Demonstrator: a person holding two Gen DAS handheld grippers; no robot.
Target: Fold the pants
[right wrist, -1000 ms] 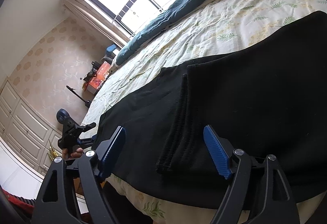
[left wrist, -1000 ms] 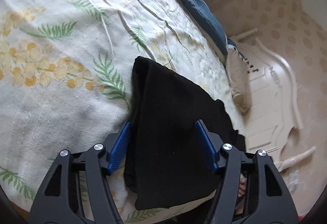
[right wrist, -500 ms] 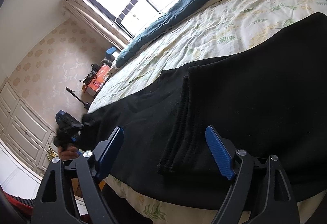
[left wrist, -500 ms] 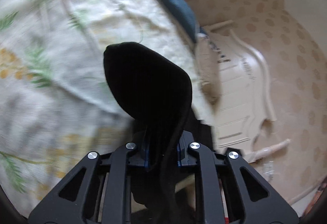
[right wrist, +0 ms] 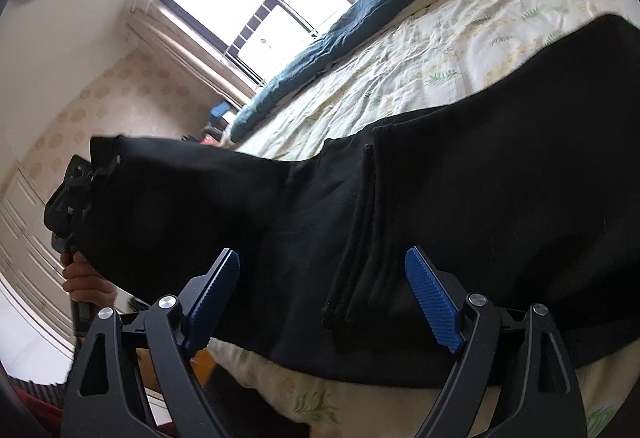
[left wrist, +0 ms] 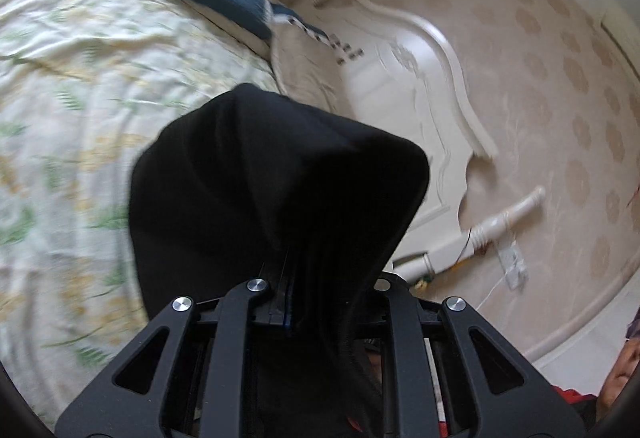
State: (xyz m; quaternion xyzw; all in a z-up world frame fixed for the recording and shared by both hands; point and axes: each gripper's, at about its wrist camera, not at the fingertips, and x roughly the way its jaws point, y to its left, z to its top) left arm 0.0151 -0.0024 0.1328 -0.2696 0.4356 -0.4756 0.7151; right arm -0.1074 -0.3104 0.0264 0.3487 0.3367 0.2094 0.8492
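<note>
I have one end of the black pants (left wrist: 280, 190) pinched tight in my left gripper (left wrist: 286, 312). Its two fingers are squeezed together on the cloth, and the cloth bunches up in front of them like a little tent. My right gripper (right wrist: 326, 298) has its blue fingers (right wrist: 434, 302) wide apart, with nothing in them.

To do this fold well, I think I should carry the pinched end up and over in a slow, smooth curve, toward the part of the pants that lies flat. I should keep my pinch tight so the cloth does not slip out. My right gripper could press down or grab the flat part so it does not slide.

The flat part of the pants sits right between and just past my right fingers, on the flowery bed sheet (right wrist: 404, 86). A thick seam or hem (right wrist: 352, 250) runs between those fingers. The lifted end hangs off to the left of them. It is blurry there, so I cannot be sure how much cloth is off the bed
</note>
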